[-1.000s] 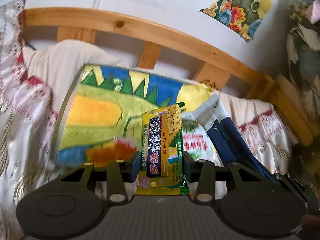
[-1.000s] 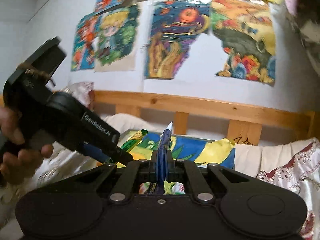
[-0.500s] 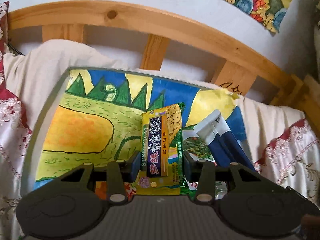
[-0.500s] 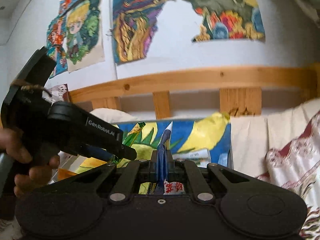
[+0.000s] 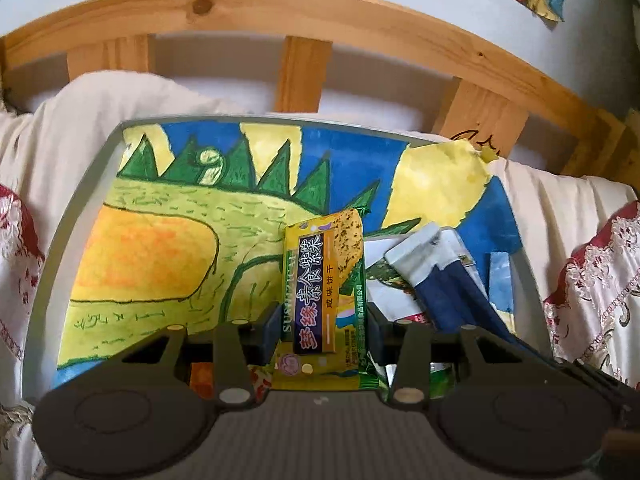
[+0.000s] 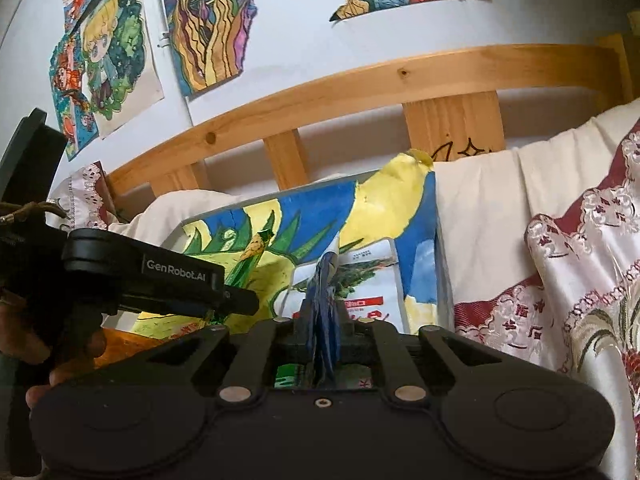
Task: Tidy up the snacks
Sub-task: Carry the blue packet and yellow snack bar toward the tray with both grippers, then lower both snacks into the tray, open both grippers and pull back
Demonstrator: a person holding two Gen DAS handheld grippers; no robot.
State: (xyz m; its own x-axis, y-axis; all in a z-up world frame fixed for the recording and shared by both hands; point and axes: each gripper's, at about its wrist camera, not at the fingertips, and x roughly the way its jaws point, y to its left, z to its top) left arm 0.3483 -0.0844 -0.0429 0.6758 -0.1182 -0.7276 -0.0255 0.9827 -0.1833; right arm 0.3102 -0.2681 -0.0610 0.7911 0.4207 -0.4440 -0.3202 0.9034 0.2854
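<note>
My left gripper point(image 5: 322, 330) is shut on a yellow cracker packet point(image 5: 324, 292) with Chinese print, held upright over a grey tray point(image 5: 68, 232) lined with a painted dinosaur picture. My right gripper point(image 6: 322, 330) is shut on a dark blue packet point(image 6: 323, 300), seen edge-on; the same packet shows in the left wrist view point(image 5: 444, 280) with its white sealed end up, over the tray's right part. A white and green snack bag point(image 6: 360, 280) lies in the tray under it. The left gripper's body point(image 6: 152, 280) shows at the left of the right wrist view.
The tray rests on a bed with cream sheets point(image 5: 120, 100) and a red and white patterned quilt point(image 6: 580, 280). A wooden headboard point(image 5: 304, 20) and a wall with drawings point(image 6: 208, 28) stand behind it. More packets lie low in the tray near the grippers.
Both grippers have moved forward and down toward the tray with their packets still held. The tray now fills more of both views.
</note>
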